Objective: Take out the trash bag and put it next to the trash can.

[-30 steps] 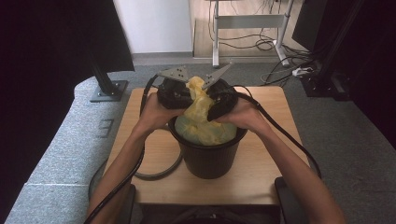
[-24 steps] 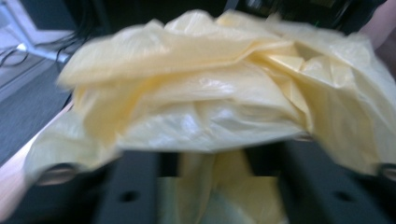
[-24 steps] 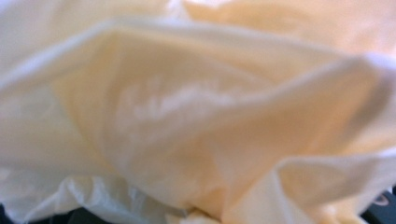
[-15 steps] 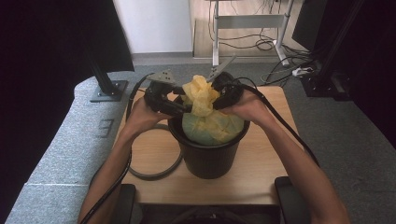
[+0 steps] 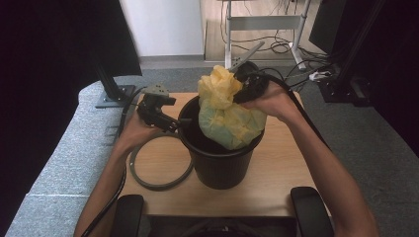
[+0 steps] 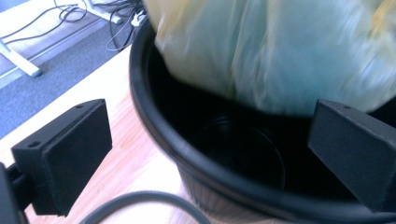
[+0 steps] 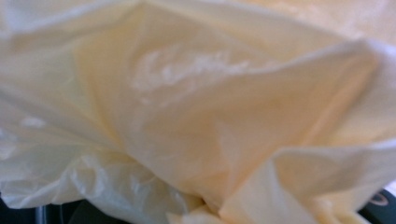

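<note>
Your right gripper (image 5: 241, 88) pinches the yellow bag (image 5: 228, 113) above the bin (image 5: 217, 163); your left gripper (image 5: 170, 123), just opened wide, straddles the rim empty.

Standing mid-table and blocking the middle: black bin (image 5: 220, 158). Bulging out of its mouth and crowding the right half of the opening: yellow bag (image 5: 227, 116), gripped by the right gripper (image 5: 241, 84). Leaving open a dark gap along the bin's left inner wall, down to the bottom. Hovering just left of the rim with jaws spread wide, nothing between them: left gripper (image 5: 180, 122). Lying flat on the table (image 5: 276, 182) left of the bin: grey ring (image 5: 159, 168).
</note>
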Demonstrator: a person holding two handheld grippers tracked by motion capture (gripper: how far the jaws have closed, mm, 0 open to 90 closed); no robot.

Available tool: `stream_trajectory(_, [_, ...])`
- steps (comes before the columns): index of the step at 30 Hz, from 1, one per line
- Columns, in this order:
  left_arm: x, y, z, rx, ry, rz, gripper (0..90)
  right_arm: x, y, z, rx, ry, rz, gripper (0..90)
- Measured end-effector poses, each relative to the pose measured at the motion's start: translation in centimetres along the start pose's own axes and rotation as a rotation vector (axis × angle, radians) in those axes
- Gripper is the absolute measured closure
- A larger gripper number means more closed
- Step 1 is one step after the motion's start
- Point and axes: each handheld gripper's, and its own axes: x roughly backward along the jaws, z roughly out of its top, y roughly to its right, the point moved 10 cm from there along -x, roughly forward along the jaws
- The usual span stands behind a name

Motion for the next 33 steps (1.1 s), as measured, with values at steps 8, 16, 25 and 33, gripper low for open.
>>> stream_trajectory(8, [1.2,-0.7,-2.5,0.041,0.011,-0.016,0.0,1.3,0.3,0.4,-0.004,0.003,-0.017,79.9])
stream_trajectory(16, [0.9,-1.8,-5.5,0.076,0.026,0.003,0.0,3.0,0.8,0.9,-0.011,0.013,-0.046,79.8])
stream_trajectory(25, [-0.2,-2.5,-8.2,0.107,0.051,0.028,0.0,4.9,1.4,0.9,-0.033,0.015,-0.083,79.5])
stream_trajectory(33, [-2.1,-2.7,-11.5,0.139,0.023,0.035,0.0,6.6,2.0,0.4,-0.048,0.018,-0.113,79.5])
